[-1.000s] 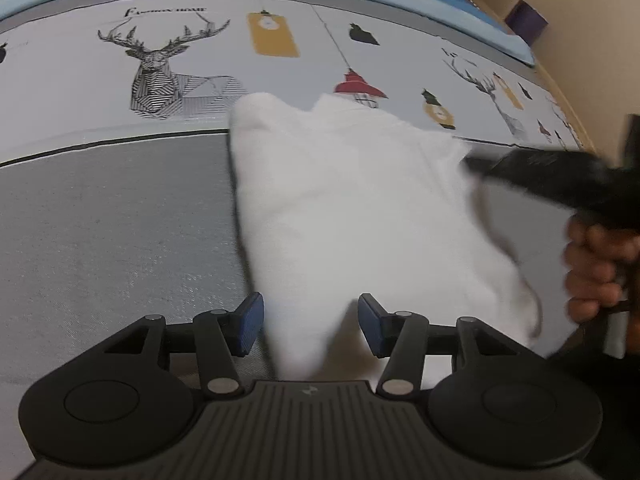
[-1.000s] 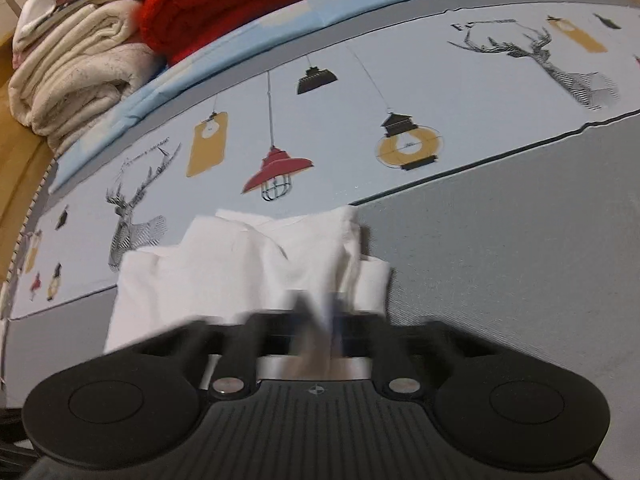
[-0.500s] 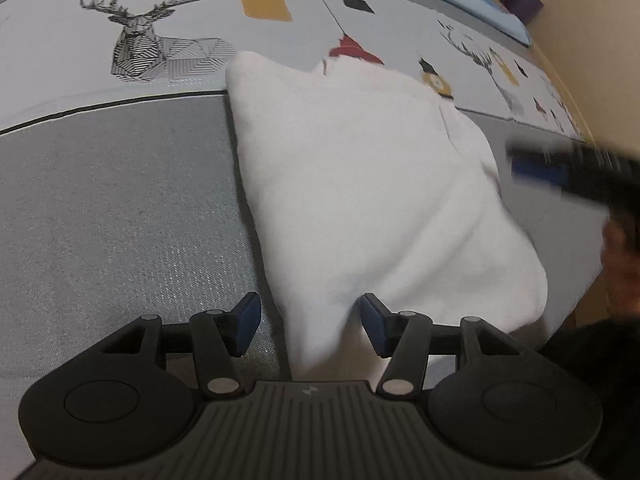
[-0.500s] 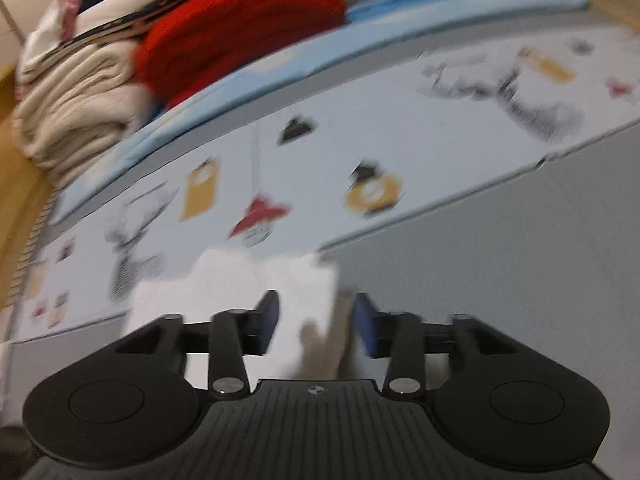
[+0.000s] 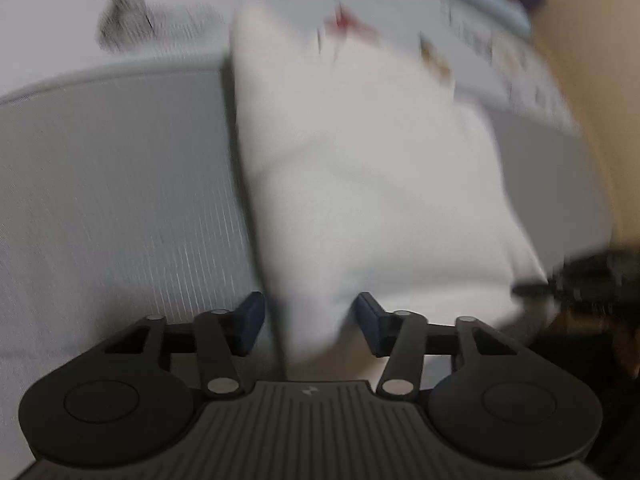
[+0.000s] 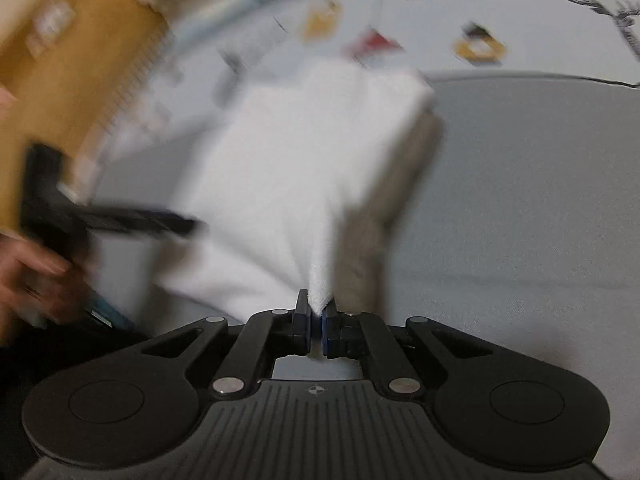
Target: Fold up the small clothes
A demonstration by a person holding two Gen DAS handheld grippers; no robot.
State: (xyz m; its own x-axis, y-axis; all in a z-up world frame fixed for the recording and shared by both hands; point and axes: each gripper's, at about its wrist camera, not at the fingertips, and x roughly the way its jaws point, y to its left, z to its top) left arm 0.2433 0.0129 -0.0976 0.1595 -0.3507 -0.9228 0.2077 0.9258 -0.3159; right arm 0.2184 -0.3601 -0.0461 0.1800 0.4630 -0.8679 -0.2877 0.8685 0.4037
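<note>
Two corners of the white garment [image 5: 360, 184] on the grey bedspread [image 5: 120, 200] are now claimed: the right gripper [image 6: 316, 322], open a moment ago, has pinched one, while the left gripper [image 5: 310, 320] is closing around the other, readying a fold.

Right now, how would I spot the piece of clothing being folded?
Find the bed cover, grey near us and printed with deer and lamps farther back. On the grey part lies one white garment, the only plain white thing there, with a corner pinched in the right gripper.
</note>
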